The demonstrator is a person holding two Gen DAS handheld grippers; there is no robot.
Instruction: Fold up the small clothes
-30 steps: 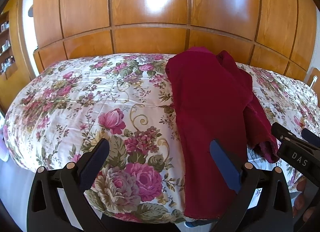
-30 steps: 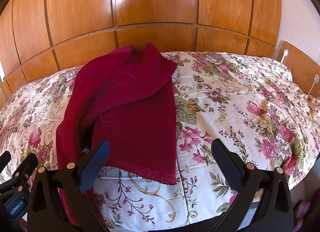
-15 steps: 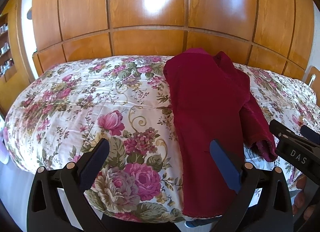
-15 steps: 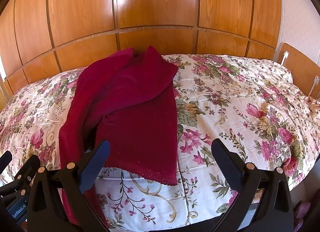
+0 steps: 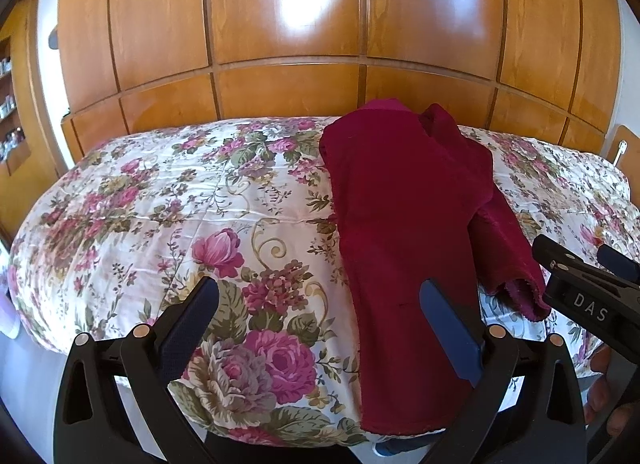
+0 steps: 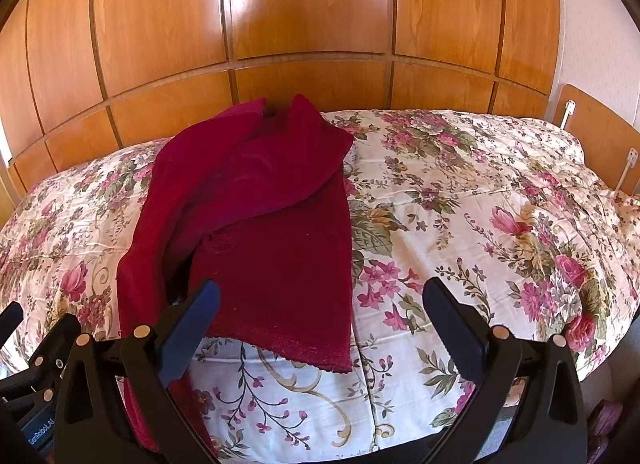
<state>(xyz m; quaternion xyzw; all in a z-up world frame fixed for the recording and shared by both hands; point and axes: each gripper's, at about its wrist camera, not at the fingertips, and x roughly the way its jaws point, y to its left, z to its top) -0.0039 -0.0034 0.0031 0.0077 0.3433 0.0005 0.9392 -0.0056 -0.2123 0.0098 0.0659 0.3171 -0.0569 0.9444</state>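
With both grippers' jaws spread and empty, the red garment should be pinched at its near hem corners, left gripper and right gripper together, over the bed.

The garment lies on the bedspread, before the wooden panelling

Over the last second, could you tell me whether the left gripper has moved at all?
Yes. The left gripper has eased slightly upward: in its view the wooden panelling's horizontal seam and the red garment sit lower than before. Jaws remain open.
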